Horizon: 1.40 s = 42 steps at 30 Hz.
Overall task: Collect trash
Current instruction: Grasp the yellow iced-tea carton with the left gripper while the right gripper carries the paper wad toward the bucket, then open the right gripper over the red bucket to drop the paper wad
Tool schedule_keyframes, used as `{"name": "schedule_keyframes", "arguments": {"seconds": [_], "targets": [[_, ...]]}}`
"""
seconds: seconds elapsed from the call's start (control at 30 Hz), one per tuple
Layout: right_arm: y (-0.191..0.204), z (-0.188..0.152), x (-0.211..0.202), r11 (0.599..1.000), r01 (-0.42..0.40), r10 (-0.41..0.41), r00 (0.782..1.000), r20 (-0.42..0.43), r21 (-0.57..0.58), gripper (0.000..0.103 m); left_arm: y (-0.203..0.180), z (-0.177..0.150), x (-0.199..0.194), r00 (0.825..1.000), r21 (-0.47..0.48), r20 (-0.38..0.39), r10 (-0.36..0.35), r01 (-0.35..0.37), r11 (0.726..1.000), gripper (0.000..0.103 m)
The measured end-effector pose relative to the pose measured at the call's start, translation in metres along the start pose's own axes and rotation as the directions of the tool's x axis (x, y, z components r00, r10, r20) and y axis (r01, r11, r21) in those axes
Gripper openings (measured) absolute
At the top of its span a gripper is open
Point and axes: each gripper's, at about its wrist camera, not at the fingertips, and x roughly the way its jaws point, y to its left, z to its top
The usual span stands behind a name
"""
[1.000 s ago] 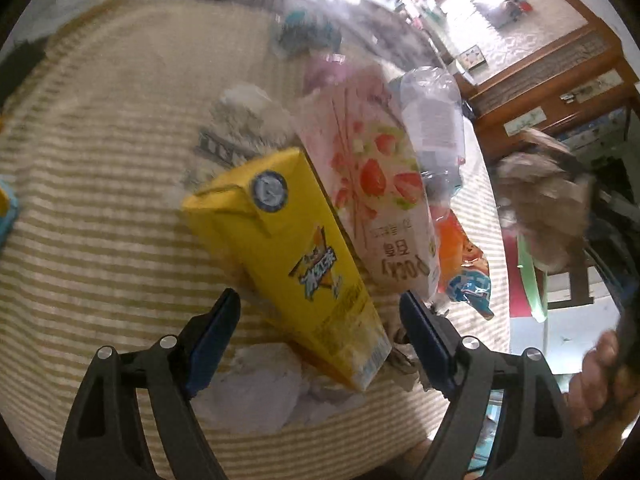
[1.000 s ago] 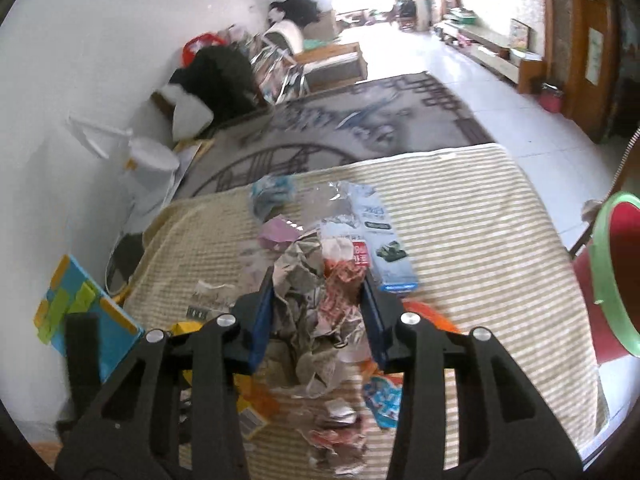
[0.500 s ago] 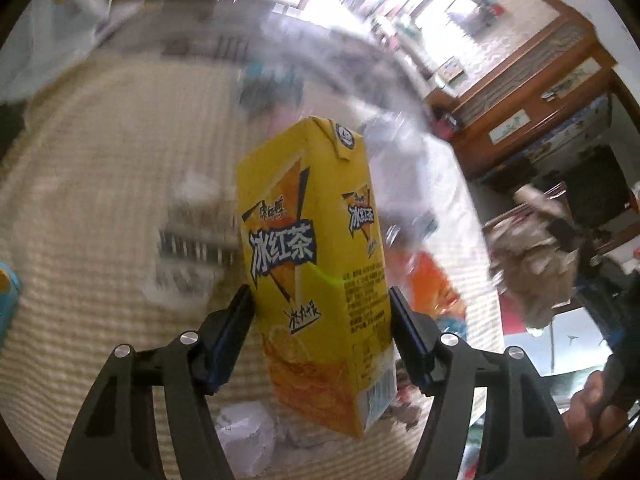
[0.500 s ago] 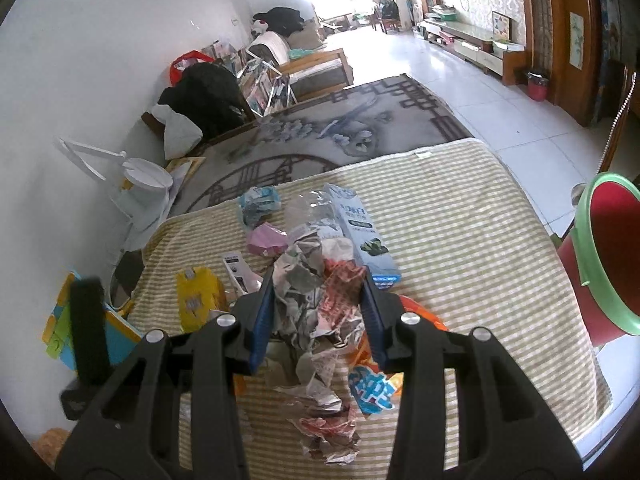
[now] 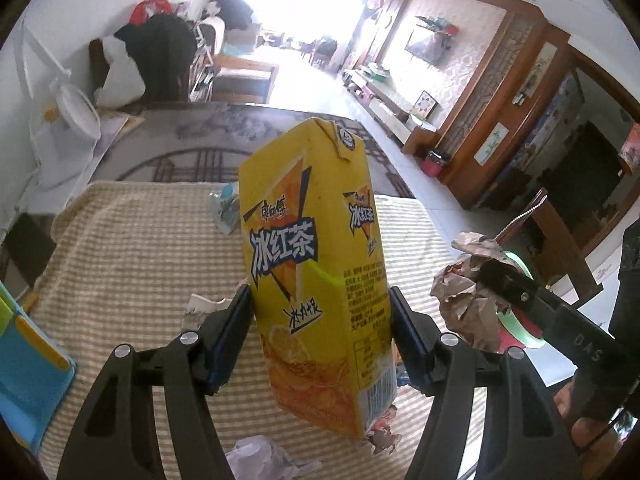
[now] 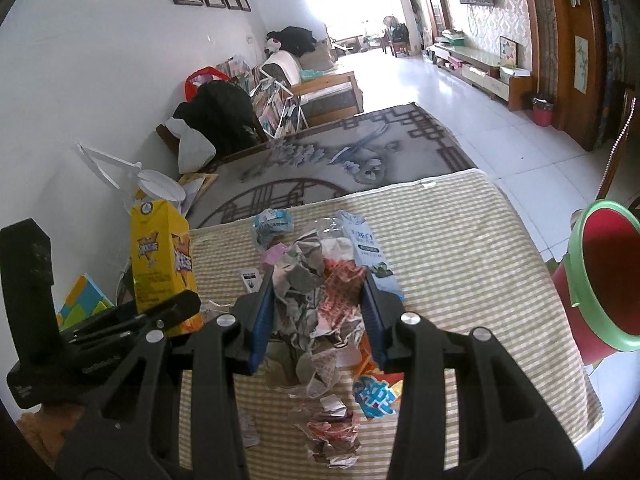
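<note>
Left tongs: the left gripper (image 5: 320, 328) pinches the tall yellow cardboard iced-tea carton (image 5: 316, 264) low on its two sides, blue pads flat against it.
Carton then and now: a second ago it lay tilted on the trash pile with the pads spread either side, clear of it; now it stands upright between them, its base off the cloth.
Right tongs: the right gripper (image 6: 318, 312) is clamped on a crumpled grey-and-red wad of newspaper (image 6: 316, 292), the same hold as a second ago, carried a little higher.
Meaning for the task: two pieces are off the table at once; by my reading the pickup is done and the carry to the bin is next.
Bin: the red plastic bucket with a green rim (image 6: 600, 276) sits off the table's right edge, well apart from the carton.
Left behind: on the beige checked tablecloth (image 6: 460, 248) a white-and-blue milk carton (image 6: 370, 252), a blue snack wrapper (image 6: 376, 396) and torn paper scraps (image 6: 332, 436) near the front edge.
Risk: carton is gripped low, so it may tip.
</note>
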Motion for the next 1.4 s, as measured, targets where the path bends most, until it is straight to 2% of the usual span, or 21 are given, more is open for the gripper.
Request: {"name": "schedule_keyframes", "arguments": {"seconds": [0.2,0.7,0.93,1.4], "targets": [[-0.009,0.000,-0.008,1.000,0.012,-0.013,1.000,0.013,0.017,0.039,0.001,-0.003,-0.007,1.000,0.014,0.012,0.001,-0.001,1.000,0.064],[-0.036,0.004,-0.021,0.999,0.003,-0.004,0.999,0.032,0.041,0.039,-0.032,-0.005,-0.006,0.999,0.075,0.035,0.037,-0.040,0.996,0.064],[-0.055,0.009,-0.032,1.000,0.003,-0.004,0.999,0.039,0.025,0.039,-0.060,-0.006,0.001,0.998,0.093,0.041,0.053,-0.057,0.994,0.064],[-0.125,0.026,-0.058,1.000,0.018,-0.019,0.998,0.061,0.014,0.039,-0.127,-0.007,0.022,0.997,0.111,0.053,0.053,-0.059,0.992,0.064]]}}
